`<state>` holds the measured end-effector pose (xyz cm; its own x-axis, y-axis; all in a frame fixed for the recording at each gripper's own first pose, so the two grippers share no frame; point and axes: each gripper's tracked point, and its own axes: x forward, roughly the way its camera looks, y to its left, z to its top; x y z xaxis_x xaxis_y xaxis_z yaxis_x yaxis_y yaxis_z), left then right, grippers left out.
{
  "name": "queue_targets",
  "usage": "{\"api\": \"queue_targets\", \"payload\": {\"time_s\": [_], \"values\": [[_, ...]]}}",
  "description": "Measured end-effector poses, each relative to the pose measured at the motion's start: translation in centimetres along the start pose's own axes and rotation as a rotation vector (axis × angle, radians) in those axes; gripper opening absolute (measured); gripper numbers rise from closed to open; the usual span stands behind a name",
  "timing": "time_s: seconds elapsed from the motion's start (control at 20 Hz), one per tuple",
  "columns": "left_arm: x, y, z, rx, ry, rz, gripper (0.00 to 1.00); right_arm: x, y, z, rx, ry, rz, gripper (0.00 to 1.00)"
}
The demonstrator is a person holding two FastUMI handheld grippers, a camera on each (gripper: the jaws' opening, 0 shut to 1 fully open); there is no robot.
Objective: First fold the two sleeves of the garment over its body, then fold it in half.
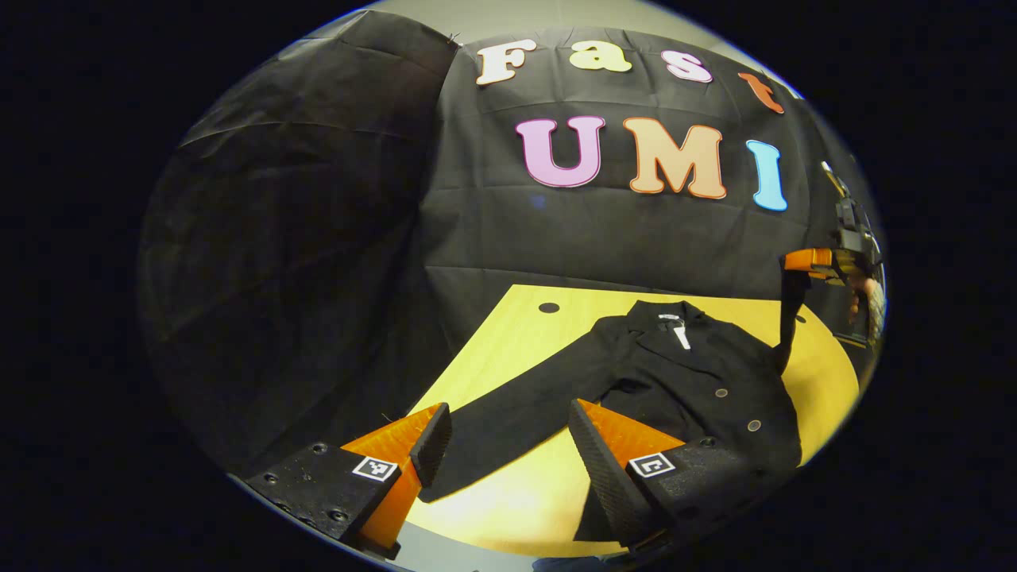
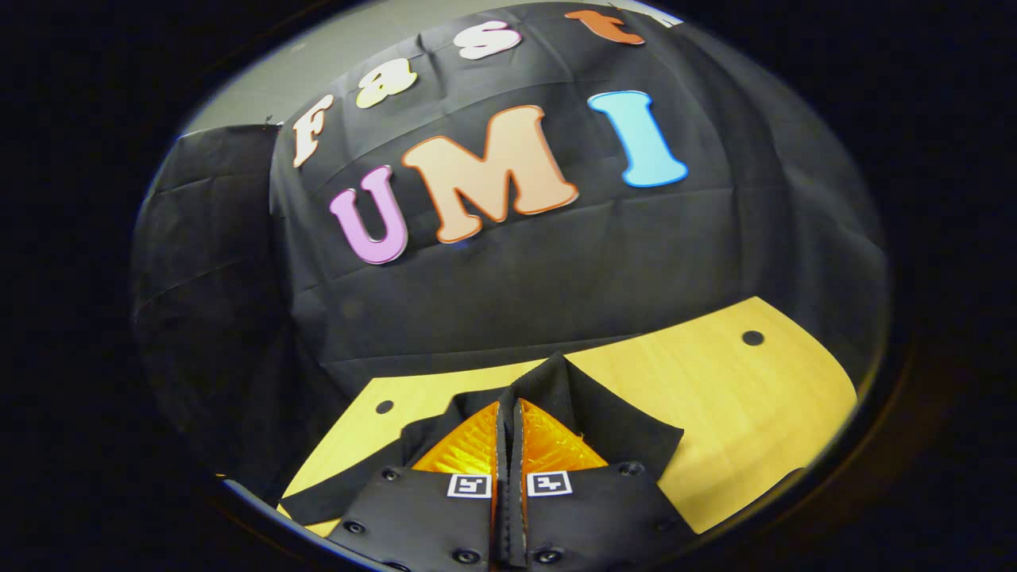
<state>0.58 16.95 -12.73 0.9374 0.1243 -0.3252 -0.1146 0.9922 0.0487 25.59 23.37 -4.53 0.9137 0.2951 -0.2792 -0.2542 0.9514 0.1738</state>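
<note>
A: Over to the left gripper view: the black button-front jacket (image 1: 683,373) lies flat on the pale yellow wooden table (image 1: 524,326), collar towards the black cloth wall (image 1: 493,238), front side up with its round buttons showing.

B: And the left gripper (image 1: 508,453)?

A: Jaws spread wide, nothing between them. It hovers above the jacket's long black near-side sleeve (image 1: 516,413), which stretches out flat over the tabletop, away from the body. No contact that I can make out.

B: Far right of that view, there's the other tool.

A: Yes, the right gripper (image 1: 802,266), up in the air with a hand (image 1: 866,298) behind it. A strip of black cloth, the far-side sleeve (image 1: 786,326), hangs straight down from it to the jacket's shoulder.

B: The right gripper view agrees?

A: It does. The fingers are pressed together with a fold of that black fabric pinched between them; the cloth peaks above the tips and drapes off both sides. Bare tabletop lies beyond it, with a small dark round hole (image 2: 752,338) near the far edge.

B: So one sleeve is lifted and one lies flat.

A: Exactly, and the jacket's body lies unfolded.
</note>
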Motion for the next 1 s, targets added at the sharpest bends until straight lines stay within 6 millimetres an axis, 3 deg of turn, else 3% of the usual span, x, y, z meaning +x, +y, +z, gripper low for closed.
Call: {"api": "queue_targets", "payload": {"time_s": [0.15,0.25,0.3,0.55,0.7,0.75,1.0], "values": [[0.8,1.1,-0.9,-0.021,0.027,-0.01,0.9,2.2,4.9,-1.1,-0.021,0.027,0.06,0.02],[1.5,1.8,-2.0,-0.029,0.069,-0.013,0.95,3.5,7.8,-2.3,-0.044,0.049,0.094,0.02],[1.8,2.1,-2.3,-0.031,0.082,-0.015,0.91,4.1,9.3,-2.9,-0.055,0.063,0.112,0.02],[3.6,4.8,-3.5,-0.045,0.111,0.017,0.92,7.4,15.3,-7.6,-0.137,0.139,0.198,0.01],[3.7,5.8,-4.3,-0.088,0.124,0.041,0.95,9.6,17.6,-11.5,-0.166,0.214,0.225,0.02],[3.7,5.9,-4.6,-0.098,0.132,0.046,0.91,10.2,17.9,-12.7,-0.167,0.235,0.227,0.02],[3.8,6.1,-6.4,-0.108,0.172,0.058,0.91,13.8,18.7,-17.8,-0.159,0.332,0.223,0.02]]}}
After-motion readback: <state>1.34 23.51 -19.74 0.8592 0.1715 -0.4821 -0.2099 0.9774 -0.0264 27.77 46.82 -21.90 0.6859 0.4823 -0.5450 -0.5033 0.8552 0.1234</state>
